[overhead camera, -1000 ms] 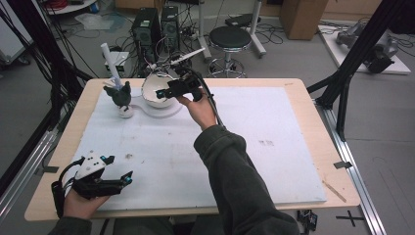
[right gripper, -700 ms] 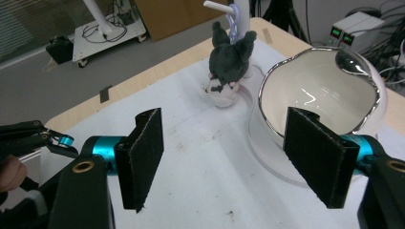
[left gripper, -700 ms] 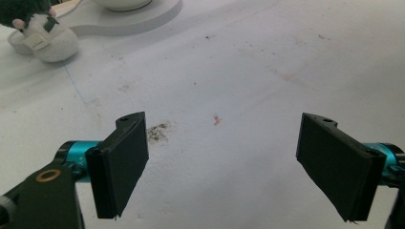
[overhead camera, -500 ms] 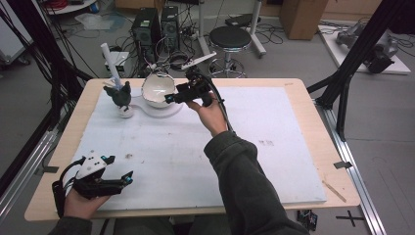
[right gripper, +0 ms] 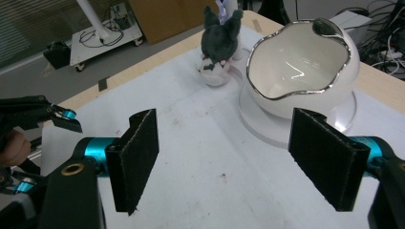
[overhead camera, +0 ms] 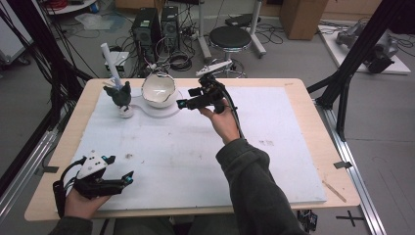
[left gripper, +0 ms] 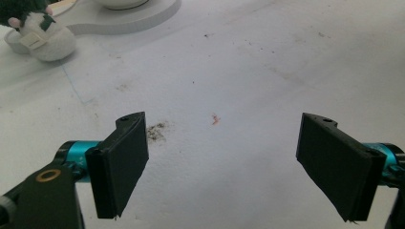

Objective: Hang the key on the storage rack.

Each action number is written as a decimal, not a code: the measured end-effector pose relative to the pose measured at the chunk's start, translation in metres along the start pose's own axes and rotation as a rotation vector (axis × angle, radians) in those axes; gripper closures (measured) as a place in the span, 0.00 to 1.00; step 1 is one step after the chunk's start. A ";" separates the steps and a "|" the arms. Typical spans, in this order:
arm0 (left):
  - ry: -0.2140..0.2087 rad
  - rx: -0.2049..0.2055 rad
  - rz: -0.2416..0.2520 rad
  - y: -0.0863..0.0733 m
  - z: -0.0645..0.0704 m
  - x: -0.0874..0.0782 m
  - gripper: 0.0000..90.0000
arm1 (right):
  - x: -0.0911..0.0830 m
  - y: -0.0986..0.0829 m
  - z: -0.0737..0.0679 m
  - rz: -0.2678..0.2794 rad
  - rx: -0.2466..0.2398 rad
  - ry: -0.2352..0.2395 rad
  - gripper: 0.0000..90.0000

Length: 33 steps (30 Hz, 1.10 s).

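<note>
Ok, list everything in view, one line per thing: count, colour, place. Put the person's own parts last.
Bowl: one, white with a silver wavy rim, far left of the table, on its base.
Base plate: one, white, flat under the bowl.
Plush toy: one, dark green over a white bottom, left of the bowl, a white tube rising from it.
Mat: one, white, stained, covering most of the table.
Table: one, light wood.
Stool: one, black, on the floor beyond the table.
Computer towers: two, black, on the floor behind the bowl.
Left gripper: black and teal, open, near left corner.
Right gripper: black and teal, open, held just right of the bowl.
</note>
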State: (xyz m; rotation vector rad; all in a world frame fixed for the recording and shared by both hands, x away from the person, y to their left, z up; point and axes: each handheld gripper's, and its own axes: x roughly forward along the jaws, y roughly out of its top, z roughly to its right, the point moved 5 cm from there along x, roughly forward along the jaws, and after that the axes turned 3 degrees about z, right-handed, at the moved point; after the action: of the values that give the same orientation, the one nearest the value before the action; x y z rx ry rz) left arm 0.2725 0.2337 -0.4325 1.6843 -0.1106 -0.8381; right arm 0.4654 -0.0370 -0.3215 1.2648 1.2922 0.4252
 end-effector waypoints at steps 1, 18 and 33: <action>0.001 0.001 0.000 0.000 0.000 0.000 0.21 | -0.002 -0.002 0.001 0.000 -0.001 -0.005 0.27; 0.005 -0.005 0.002 0.001 -0.001 0.000 0.21 | -0.030 -0.023 0.006 0.026 0.010 -0.045 0.22; 0.007 -0.005 0.001 0.001 0.000 0.001 0.21 | -0.042 -0.039 0.009 0.015 0.027 -0.050 0.18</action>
State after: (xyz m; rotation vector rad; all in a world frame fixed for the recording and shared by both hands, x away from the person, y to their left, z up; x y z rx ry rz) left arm 0.2733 0.2332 -0.4321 1.6821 -0.1047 -0.8312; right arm 0.4450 -0.0888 -0.3369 1.3003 1.2505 0.3853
